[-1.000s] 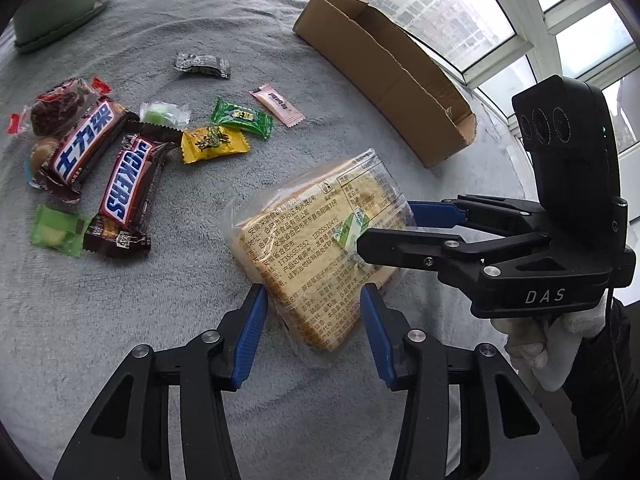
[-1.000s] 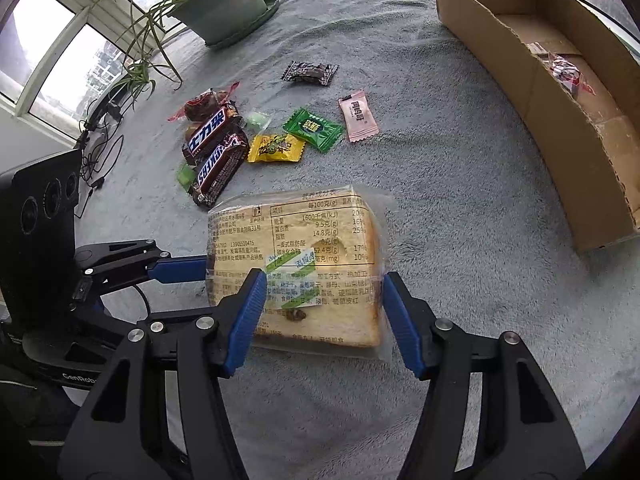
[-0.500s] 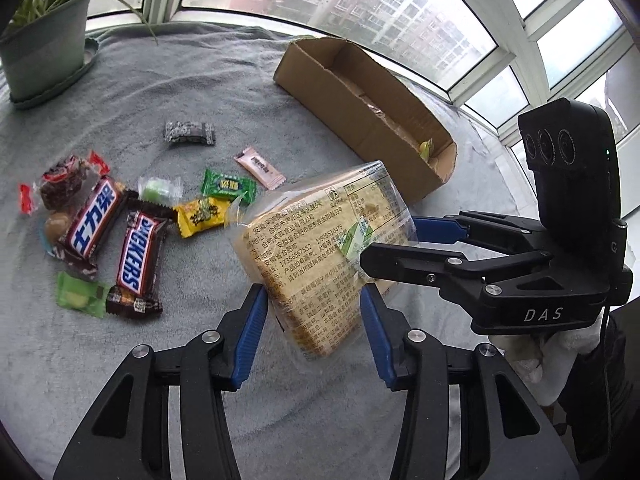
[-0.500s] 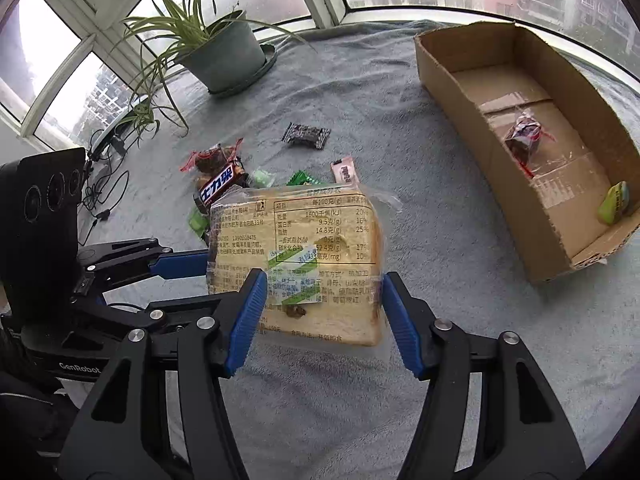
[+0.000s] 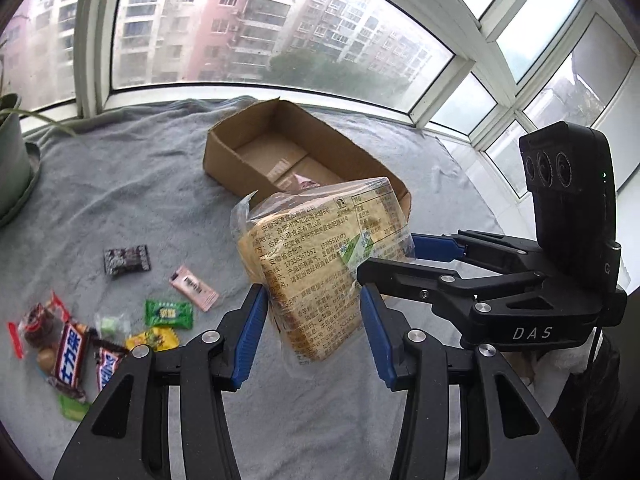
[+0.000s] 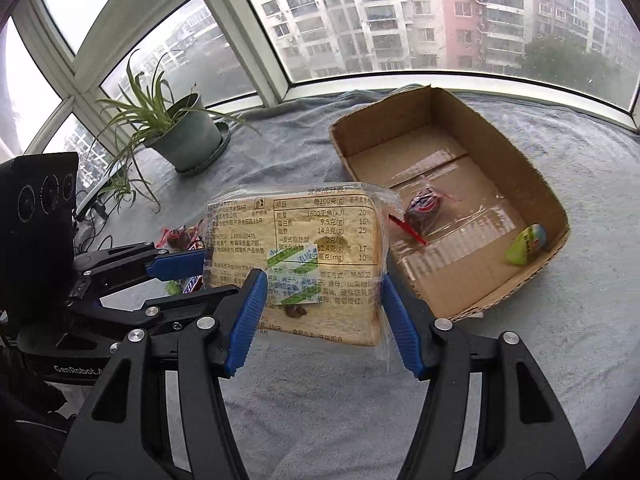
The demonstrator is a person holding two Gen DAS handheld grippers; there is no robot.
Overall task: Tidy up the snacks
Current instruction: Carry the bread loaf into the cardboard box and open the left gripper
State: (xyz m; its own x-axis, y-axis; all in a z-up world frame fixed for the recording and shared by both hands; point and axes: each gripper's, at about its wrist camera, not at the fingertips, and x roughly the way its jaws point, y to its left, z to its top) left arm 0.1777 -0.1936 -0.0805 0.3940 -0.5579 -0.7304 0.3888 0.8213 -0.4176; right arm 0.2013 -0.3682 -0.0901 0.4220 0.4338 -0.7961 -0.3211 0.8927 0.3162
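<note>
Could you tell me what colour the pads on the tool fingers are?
Blue pads, clearest in the right wrist view.

Bay windows [image 6: 360, 20] (grey daylight), grey blanket [image 6: 580, 320]

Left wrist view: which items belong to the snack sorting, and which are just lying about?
Job:
bread pack, held by both grippers (left, right)
box
loose candies
Snickers bars

Lying about:
plant pot
grey blanket
cables

Both claws raised: left claw [image 5: 312, 328] & right claw [image 6: 322, 320] each clamped shut.
</note>
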